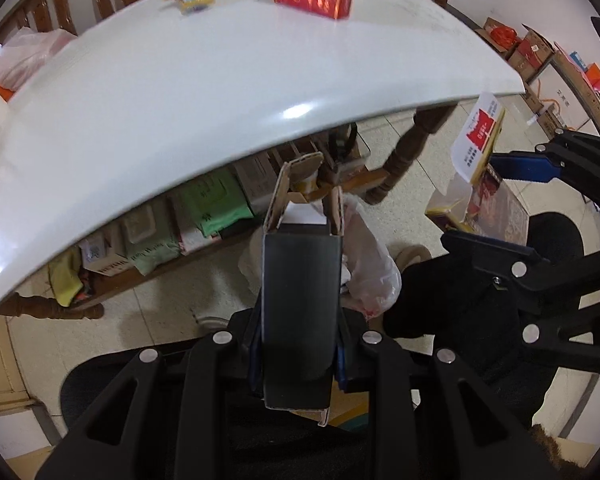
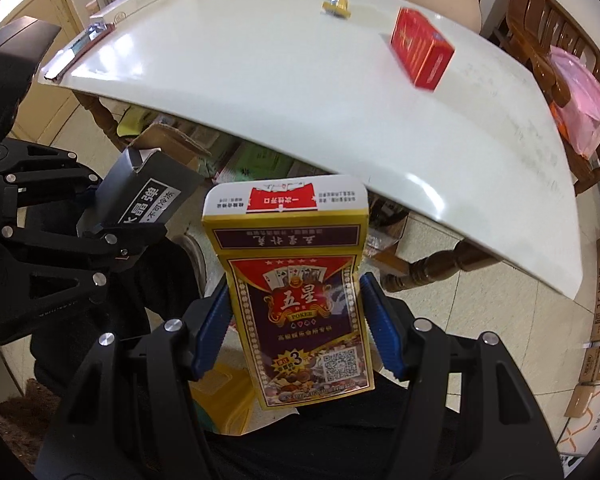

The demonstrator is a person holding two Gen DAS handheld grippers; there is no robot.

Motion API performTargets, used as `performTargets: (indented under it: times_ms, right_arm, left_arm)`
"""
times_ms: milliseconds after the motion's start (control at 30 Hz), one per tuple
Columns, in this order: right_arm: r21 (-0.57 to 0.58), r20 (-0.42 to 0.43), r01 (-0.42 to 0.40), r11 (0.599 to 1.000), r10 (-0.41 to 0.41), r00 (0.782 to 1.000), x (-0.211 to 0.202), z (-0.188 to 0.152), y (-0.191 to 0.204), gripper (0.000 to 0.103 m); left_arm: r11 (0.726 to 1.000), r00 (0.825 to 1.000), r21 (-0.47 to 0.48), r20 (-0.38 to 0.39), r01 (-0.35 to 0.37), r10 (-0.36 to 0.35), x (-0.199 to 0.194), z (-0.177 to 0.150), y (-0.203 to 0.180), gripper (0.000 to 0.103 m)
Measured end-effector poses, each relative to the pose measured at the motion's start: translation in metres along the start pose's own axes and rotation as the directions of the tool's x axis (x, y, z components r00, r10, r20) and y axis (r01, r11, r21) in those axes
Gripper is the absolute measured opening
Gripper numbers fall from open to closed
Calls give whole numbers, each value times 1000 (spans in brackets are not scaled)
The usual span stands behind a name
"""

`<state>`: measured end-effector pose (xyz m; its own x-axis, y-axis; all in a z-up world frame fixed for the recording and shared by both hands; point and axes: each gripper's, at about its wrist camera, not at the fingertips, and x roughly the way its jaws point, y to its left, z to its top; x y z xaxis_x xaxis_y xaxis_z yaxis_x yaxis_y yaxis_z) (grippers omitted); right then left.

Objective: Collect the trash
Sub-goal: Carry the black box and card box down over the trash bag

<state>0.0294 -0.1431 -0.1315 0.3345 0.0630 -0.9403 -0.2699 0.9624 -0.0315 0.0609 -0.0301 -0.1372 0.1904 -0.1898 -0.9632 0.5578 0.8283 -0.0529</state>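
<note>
I count two grippers, my left gripper (image 1: pixel 298 344) and my right gripper (image 2: pixel 296 332), and each holds one box: one dark carton (image 1: pixel 300 300) with its end flaps open, one poker card box (image 2: pixel 300 312). On the single white table (image 2: pixel 300 92) I count one red box (image 2: pixel 422 52) and one small yellow wrapper (image 2: pixel 336 2), possibly two pieces, too blurred to tell.

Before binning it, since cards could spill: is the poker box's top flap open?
Open: the poker box has its top flap lifted.
</note>
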Motion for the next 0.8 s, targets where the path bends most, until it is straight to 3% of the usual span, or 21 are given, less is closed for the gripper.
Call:
performTargets:
  times_ms: [300, 400, 800]
  right_arm:
    - [36, 0, -8, 999, 8, 1000, 39, -12, 2, 62]
    - [48, 5, -12, 999, 12, 1000, 51, -16, -1, 62]
    - [147, -29, -69, 987, 74, 997, 122, -30, -12, 62]
  left_arm:
    - [1000, 999, 12, -41, 16, -16, 54, -13, -5, 26]
    - [998, 997, 3, -63, 55, -55, 74, -17, -5, 26]
    - [998, 991, -41, -122, 50, -55, 132, -13, 1, 26]
